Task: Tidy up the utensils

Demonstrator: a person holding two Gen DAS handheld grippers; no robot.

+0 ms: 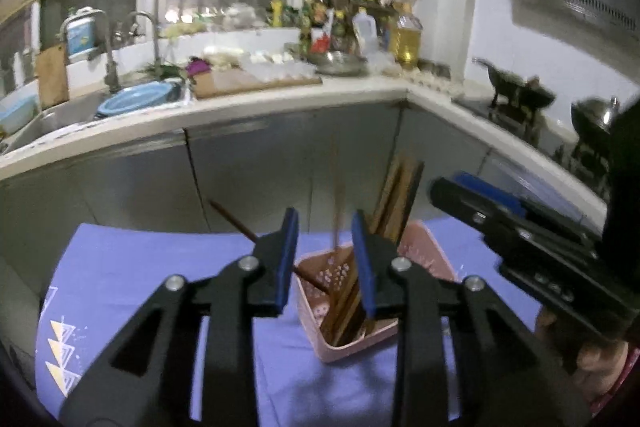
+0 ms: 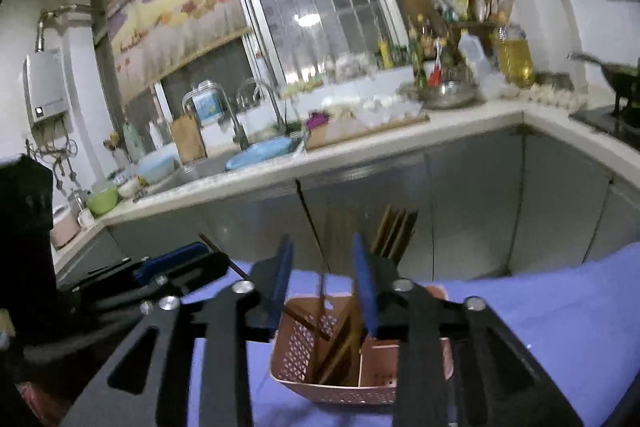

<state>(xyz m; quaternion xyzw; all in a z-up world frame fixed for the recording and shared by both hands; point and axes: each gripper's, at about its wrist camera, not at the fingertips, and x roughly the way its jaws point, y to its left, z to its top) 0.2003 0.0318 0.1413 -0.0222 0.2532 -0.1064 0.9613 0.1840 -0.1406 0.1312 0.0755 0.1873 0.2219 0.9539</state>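
Left gripper (image 1: 325, 259): angled downward over the pink basket (image 1: 352, 343), jaws parted, 1 blurred chopstick (image 1: 337, 211) seen between the pads, not pressed. Right gripper (image 2: 322, 281): tilted slightly down, jaws parted, nothing gripped. Basket: set on the purple cloth (image 1: 132, 267), just beyond both fingertips. Brown chopsticks (image 2: 394, 229): held upright and leaning inside the basket.

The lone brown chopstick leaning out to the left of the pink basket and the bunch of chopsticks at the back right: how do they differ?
The lone brown chopstick tilts steeply left, its tip well past the rim of the pink perforated plastic basket; the bunch of brown chopsticks stands nearly upright, leaning slightly right. The lone one stands apart; the bunch is packed side by side. Both are brown sticks with their lower ends inside the basket.
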